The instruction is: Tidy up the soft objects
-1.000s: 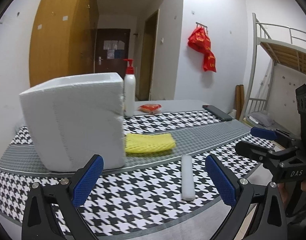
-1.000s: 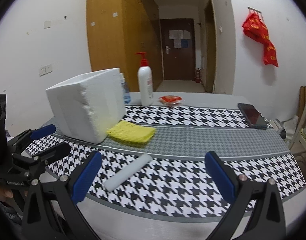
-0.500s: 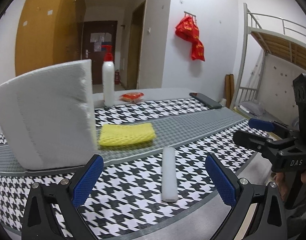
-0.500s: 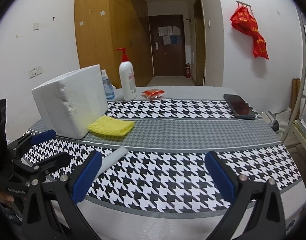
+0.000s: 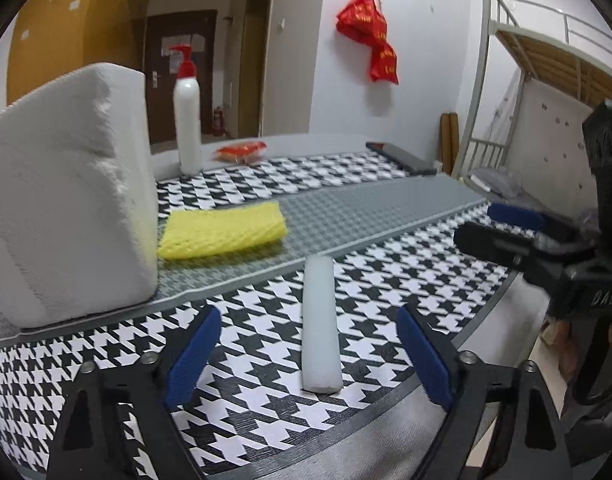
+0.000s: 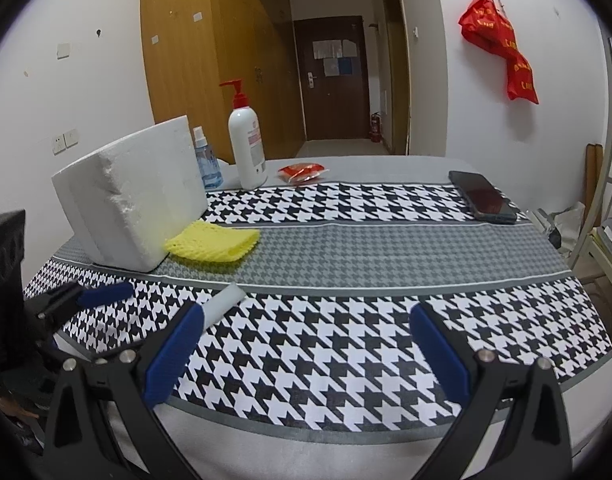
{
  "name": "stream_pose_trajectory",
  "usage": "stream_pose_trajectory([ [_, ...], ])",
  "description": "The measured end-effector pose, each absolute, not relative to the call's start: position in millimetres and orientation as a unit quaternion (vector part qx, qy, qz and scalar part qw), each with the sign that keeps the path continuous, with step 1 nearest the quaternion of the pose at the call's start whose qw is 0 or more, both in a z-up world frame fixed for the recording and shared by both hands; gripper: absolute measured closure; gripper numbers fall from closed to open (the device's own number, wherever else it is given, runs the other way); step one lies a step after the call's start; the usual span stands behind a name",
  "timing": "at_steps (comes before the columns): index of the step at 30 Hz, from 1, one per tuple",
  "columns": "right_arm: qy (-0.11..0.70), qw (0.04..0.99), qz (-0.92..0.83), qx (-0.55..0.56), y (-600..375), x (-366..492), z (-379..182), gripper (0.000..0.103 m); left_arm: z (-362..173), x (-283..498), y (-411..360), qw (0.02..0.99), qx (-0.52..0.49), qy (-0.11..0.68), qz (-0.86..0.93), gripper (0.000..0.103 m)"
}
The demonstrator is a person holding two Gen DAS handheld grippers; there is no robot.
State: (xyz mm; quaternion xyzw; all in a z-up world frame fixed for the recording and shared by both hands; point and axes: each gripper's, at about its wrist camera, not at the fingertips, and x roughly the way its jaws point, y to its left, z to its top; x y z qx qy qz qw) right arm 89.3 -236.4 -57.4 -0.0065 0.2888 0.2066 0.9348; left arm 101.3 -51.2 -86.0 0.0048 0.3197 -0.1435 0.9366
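A white foam roll [image 5: 320,320] lies on the houndstooth cloth, pointing away from me, between the blue pads of my left gripper [image 5: 306,356]. Its jaws are closing, with clear gaps still on both sides of the roll. A yellow foam net [image 5: 222,236] lies flat behind the roll, against a big white foam box [image 5: 66,200]. In the right wrist view, my right gripper [image 6: 306,354] is open over bare cloth with nothing between its fingers. The roll [image 6: 224,304] lies just beyond its left finger, with the yellow net [image 6: 212,242] and the box [image 6: 134,192] further back left.
Behind the box stand a white pump bottle [image 6: 246,144] and a small blue spray bottle [image 6: 208,160]. A red packet [image 6: 302,170] and a dark phone [image 6: 482,196] lie toward the far edge. A bunk bed frame [image 5: 546,80] stands to the right of the table.
The left gripper has swung right and come down toward the table, so the roll now sits centred between its fingers, and its jaws have narrowed. The right gripper shifted only slightly.
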Motion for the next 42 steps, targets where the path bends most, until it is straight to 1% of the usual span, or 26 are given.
stream_pose_trajectory([
  [1, 0.289, 0.935, 0.206, -0.007, -237, 90, -57, 0.0, -87, 102, -52, 0.936, 0.007, 0.323, -0.142, 0.019],
  [3, 0.291, 0.935, 0.205, -0.006, -238, 92, -58, 0.0, -89, 104, -54, 0.933, 0.009, 0.331, -0.141, 0.026],
  [5, 0.294, 0.934, 0.205, -0.003, -240, 94, -60, 0.0, -91, 107, -55, 0.93, 0.01, 0.34, -0.137, 0.03],
  [7, 0.296, 0.933, 0.205, -0.002, -241, 95, -62, 0.0, -94, 111, -56, 0.927, 0.012, 0.351, -0.131, 0.037],
  [8, 0.298, 0.932, 0.205, 0.0, -241, 95, -63, 0.0, -95, 112, -57, 0.925, 0.013, 0.356, -0.13, 0.042],
  [9, 0.298, 0.932, 0.207, 0.001, -242, 95, -63, 0.0, -97, 113, -57, 0.923, 0.014, 0.361, -0.13, 0.044],
  [11, 0.298, 0.931, 0.211, 0.003, -242, 95, -64, 0.0, -99, 114, -59, 0.922, 0.02, 0.367, -0.123, 0.045],
  [14, 0.298, 0.93, 0.214, 0.006, -244, 94, -64, 0.0, -102, 114, -65, 0.919, 0.033, 0.375, -0.12, 0.05],
  [17, 0.298, 0.93, 0.215, 0.007, -246, 94, -65, 0.0, -104, 114, -71, 0.918, 0.044, 0.376, -0.117, 0.05],
  [19, 0.299, 0.929, 0.216, 0.009, -247, 94, -65, 0.0, -104, 114, -73, 0.918, 0.048, 0.376, -0.115, 0.053],
  [28, 0.303, 0.928, 0.217, 0.02, -253, 93, -67, 0.0, -102, 114, -79, 0.917, 0.052, 0.38, -0.112, 0.075],
  [29, 0.305, 0.927, 0.218, 0.019, -252, 93, -67, 0.0, -102, 115, -78, 0.918, 0.051, 0.379, -0.107, 0.081],
  [42, 0.3, 0.927, 0.223, 0.005, -243, 88, -61, 0.0, -96, 111, -66, 0.923, 0.039, 0.367, -0.111, 0.082],
])
